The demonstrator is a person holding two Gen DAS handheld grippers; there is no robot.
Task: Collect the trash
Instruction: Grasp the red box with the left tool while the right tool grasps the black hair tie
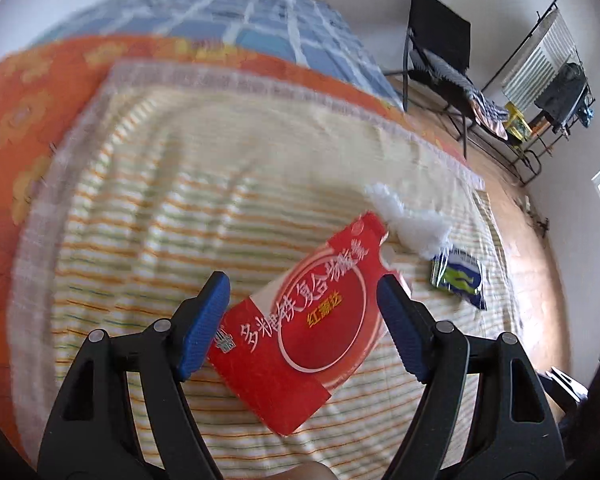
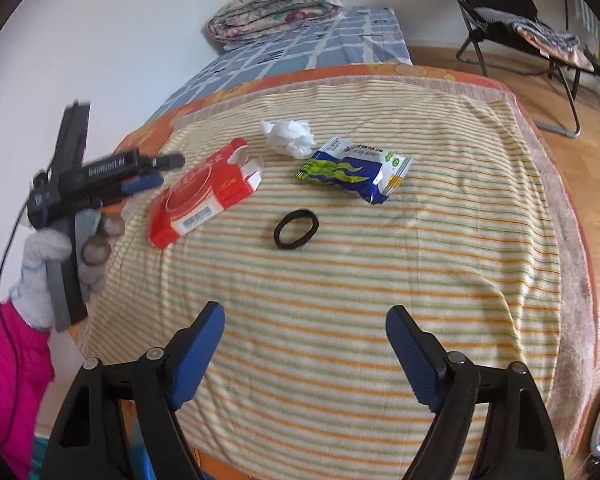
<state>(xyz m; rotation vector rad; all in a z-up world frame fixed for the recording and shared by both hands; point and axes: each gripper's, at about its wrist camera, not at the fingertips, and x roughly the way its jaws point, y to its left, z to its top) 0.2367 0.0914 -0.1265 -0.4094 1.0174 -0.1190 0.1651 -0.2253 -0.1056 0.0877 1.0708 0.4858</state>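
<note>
A red and white cardboard box (image 1: 300, 332) lies on the striped towel (image 1: 180, 184); it also shows in the right wrist view (image 2: 204, 192). My left gripper (image 1: 304, 304) is open with its jaws on either side of the box, just above it; it shows at the left in the right wrist view (image 2: 148, 176). Beyond the box lie a crumpled white tissue (image 1: 412, 220) (image 2: 290, 136) and a blue and green wrapper (image 1: 458, 278) (image 2: 352, 168). A black hair band (image 2: 296, 229) lies mid-towel. My right gripper (image 2: 304, 344) is open and empty above the near part of the towel.
The towel covers an orange flowered sheet (image 1: 24, 112) on a bed with a blue checked cover (image 2: 300, 44) and a folded quilt (image 2: 276, 4). A black folding chair (image 1: 444, 56) (image 2: 516, 12) and a rack (image 1: 556, 76) stand on the wooden floor (image 2: 588, 148) to the right.
</note>
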